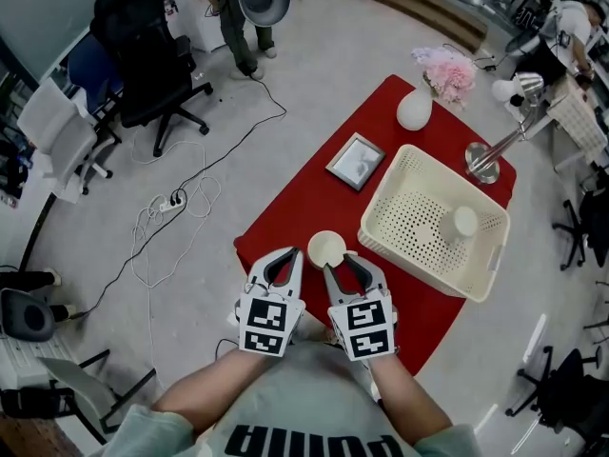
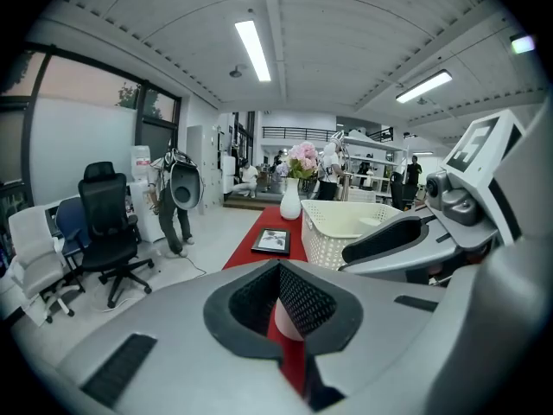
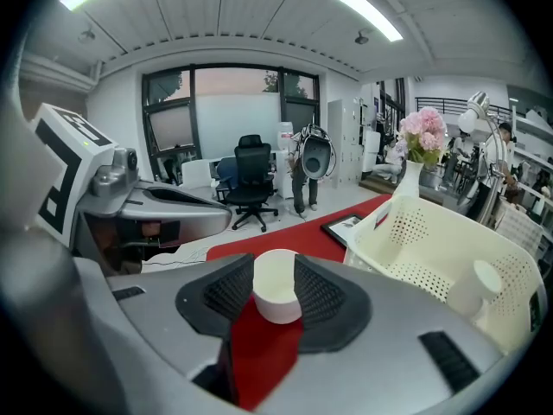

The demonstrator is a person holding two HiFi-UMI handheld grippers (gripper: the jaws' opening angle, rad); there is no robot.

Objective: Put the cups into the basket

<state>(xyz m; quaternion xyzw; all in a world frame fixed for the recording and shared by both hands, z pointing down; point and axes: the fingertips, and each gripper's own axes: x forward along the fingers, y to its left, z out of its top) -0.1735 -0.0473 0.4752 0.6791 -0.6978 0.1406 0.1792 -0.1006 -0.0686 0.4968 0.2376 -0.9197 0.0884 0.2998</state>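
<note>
White and open-topped, the cup [image 1: 326, 248] stands upright on the red cloth [image 1: 314, 188], near that cloth's edge closest to the person. In the head view it sits just past the tips of both grippers. The right gripper [image 1: 348, 265] is at about 5 o'clock of it and the left gripper [image 1: 290, 258] at about 7 o'clock.

The right gripper view shows that gripper's jaws apart, with the cup framed in the gap between the two dark pads [image 3: 321, 294] and red cloth beneath it. It rests on the cloth, not lifted, and no clamping shows. The left gripper's jaws are together at their tips and hold nothing. A sliver of the cup and the cloth shows through the slot behind them.

At about 3 o'clock of the cup lies the cream perforated basket [image 1: 423, 267], near but apart from it. A second white cup [image 1: 463, 222] is already inside, toward the basket's far right side.

At 1 o'clock of the first cup a framed picture [image 1: 356, 161] lies flat on the cloth. Farther along the same line stands a white vase [image 1: 414, 110] with pink flowers [image 1: 449, 69]. A silver desk lamp [image 1: 495, 150] stands at 2 o'clock, beyond the basket.

Off the cloth, white cables [image 1: 171, 208] trail over the grey floor at 9 o'clock. A black office chair [image 1: 152, 55] stands at 10 o'clock, and a person [image 1: 243, 27] stands at about 11 o'clock.
</note>
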